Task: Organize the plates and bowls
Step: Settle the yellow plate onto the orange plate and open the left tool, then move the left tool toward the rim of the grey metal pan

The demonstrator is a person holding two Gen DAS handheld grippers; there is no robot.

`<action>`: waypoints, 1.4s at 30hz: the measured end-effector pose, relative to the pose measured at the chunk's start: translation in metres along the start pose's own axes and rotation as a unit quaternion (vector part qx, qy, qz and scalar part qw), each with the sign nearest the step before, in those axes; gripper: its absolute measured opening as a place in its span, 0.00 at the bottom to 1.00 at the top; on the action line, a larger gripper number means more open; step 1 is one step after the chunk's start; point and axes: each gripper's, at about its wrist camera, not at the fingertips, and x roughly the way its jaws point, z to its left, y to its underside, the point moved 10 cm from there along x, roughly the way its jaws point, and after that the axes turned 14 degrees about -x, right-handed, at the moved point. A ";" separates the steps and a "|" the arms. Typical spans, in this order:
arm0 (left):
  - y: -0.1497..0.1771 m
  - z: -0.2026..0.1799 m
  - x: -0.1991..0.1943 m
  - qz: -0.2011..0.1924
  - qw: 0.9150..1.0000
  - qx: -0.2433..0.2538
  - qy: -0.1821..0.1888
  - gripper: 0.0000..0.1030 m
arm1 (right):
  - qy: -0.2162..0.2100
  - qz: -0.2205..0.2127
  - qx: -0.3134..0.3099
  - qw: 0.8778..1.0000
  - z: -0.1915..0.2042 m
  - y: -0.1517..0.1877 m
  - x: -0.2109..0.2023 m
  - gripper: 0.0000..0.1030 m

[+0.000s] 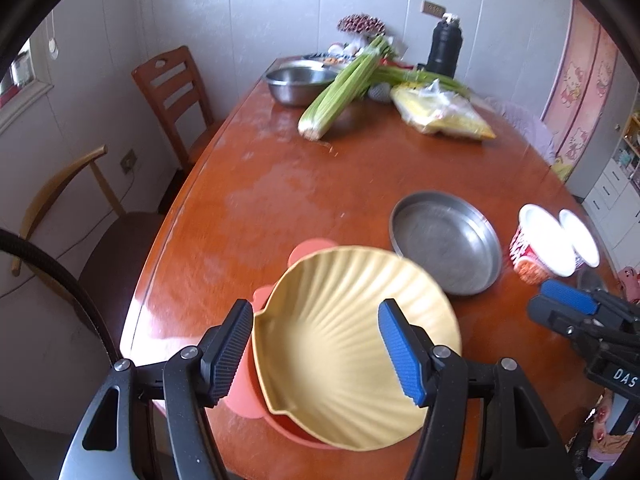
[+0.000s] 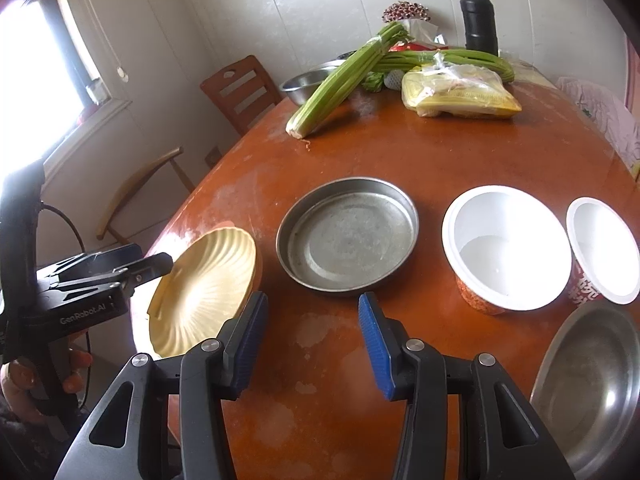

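A yellow shell-shaped plate point(image 1: 352, 344) lies tilted on a coral plate point(image 1: 244, 396) at the table's near left edge; it also shows in the right wrist view point(image 2: 204, 292). My left gripper point(image 1: 316, 352) is open, its fingers on either side of the yellow plate's left part. A steel round pan point(image 1: 448, 240) sits to the right, also in the right wrist view point(image 2: 348, 236). My right gripper point(image 2: 308, 344) is open and empty, just in front of the pan. Two white paper bowls point(image 2: 504, 252) point(image 2: 604, 248) and a steel bowl point(image 2: 592, 384) sit at the right.
On the far end of the orange table point(image 2: 420, 152) lie celery bunches point(image 2: 340, 80), a yellow plastic bag point(image 2: 456, 96), a steel basin point(image 2: 304, 84) and a black flask point(image 2: 478, 20). Two chairs point(image 1: 176, 96) point(image 1: 80, 216) stand along the left side.
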 end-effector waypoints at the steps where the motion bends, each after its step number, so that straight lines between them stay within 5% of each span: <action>1: -0.003 -0.004 -0.002 -0.004 1.000 0.003 0.004 0.63 | 0.000 -0.001 0.001 1.000 -0.001 -0.001 -0.001 0.48; 23: -0.034 -0.081 0.002 -0.011 0.996 0.061 0.056 0.64 | 0.013 -0.008 0.038 0.999 -0.027 -0.005 -0.018 0.50; 42: -0.049 -0.098 0.072 0.062 0.994 0.072 0.058 0.64 | 0.016 0.030 0.066 0.997 -0.042 -0.010 0.019 0.50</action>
